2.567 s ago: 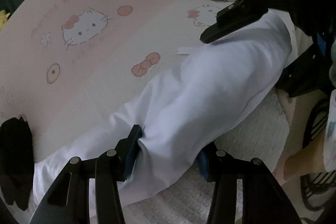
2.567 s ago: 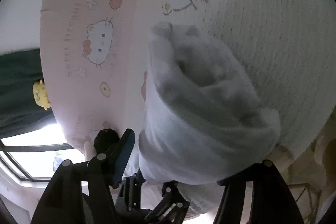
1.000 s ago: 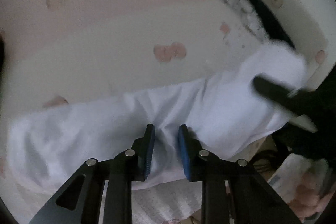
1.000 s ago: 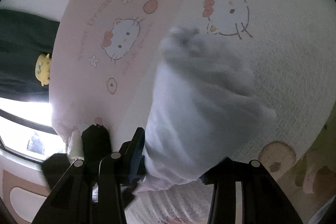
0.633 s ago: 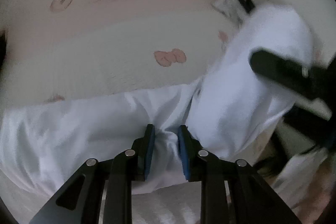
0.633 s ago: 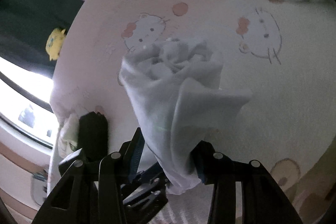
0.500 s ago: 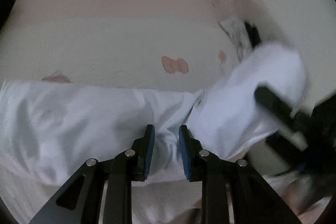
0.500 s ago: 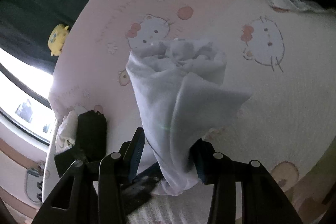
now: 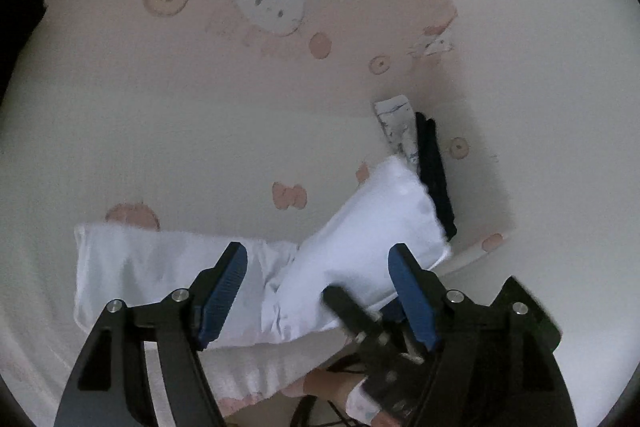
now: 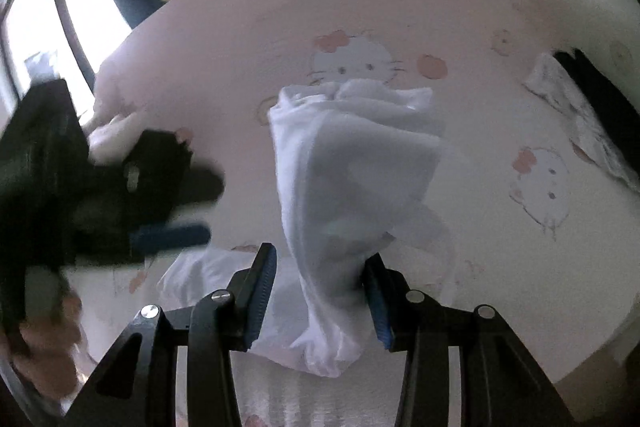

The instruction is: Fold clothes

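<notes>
Two grippers (image 9: 318, 277) (image 10: 322, 291), one white garment (image 9: 360, 227), right jaws clamping it.

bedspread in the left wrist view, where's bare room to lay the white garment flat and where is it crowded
Bare: the wide stretch of bedspread between the cat print and the white garment. Crowded: the right side, where the folded patterned cloth and dark folded item lie against the garment's lifted end, with the right gripper below. The left gripper, jaws just opened, hovers over the garment.
</notes>
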Demonstrator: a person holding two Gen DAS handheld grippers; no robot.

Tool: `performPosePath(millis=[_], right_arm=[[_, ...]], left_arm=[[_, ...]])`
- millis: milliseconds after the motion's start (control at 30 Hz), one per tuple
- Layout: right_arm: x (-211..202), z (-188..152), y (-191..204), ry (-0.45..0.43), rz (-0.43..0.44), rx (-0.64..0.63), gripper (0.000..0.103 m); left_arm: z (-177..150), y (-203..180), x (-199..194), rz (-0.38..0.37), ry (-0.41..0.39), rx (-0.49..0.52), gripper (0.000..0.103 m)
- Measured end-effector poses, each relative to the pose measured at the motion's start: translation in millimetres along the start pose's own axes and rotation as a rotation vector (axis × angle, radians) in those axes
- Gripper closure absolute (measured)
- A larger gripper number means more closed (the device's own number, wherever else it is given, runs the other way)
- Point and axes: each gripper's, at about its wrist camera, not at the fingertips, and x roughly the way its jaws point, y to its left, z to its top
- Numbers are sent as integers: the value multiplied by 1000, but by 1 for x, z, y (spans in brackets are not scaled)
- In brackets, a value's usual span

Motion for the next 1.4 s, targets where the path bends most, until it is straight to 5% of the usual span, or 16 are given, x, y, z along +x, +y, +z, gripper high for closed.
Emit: performPosePath(millis=[367,567,700,733,800,933,1067,1233,1400], right_arm=[[11,-13,20,39,92,-25,64],[30,-18,27,95,117,-29,64],[46,-20,29,144,127,-24,65],[49,-22,30,152,126,-25,65],[53,-24,31,166,122,-24,65],[49,-21,28,168,103,-13,64],[30,-16,16,136,62,-1,35],[19,-17,-25,80,94,200,30],[44,-20,-59,115,143,432,30]], left_arm=[[27,-11,6,35,107,132,30],[40,4,39,204,188,191,27],[48,10,46,162,156,161,27],[48,12,49,153,144,151,31],[48,17,55,205,154,139,63],[43,27,58,227,141,109,69],[43,25,54,220,135,121,69],[43,23,46,218,137,120,69],[43,17,50,225,135,135,69]])
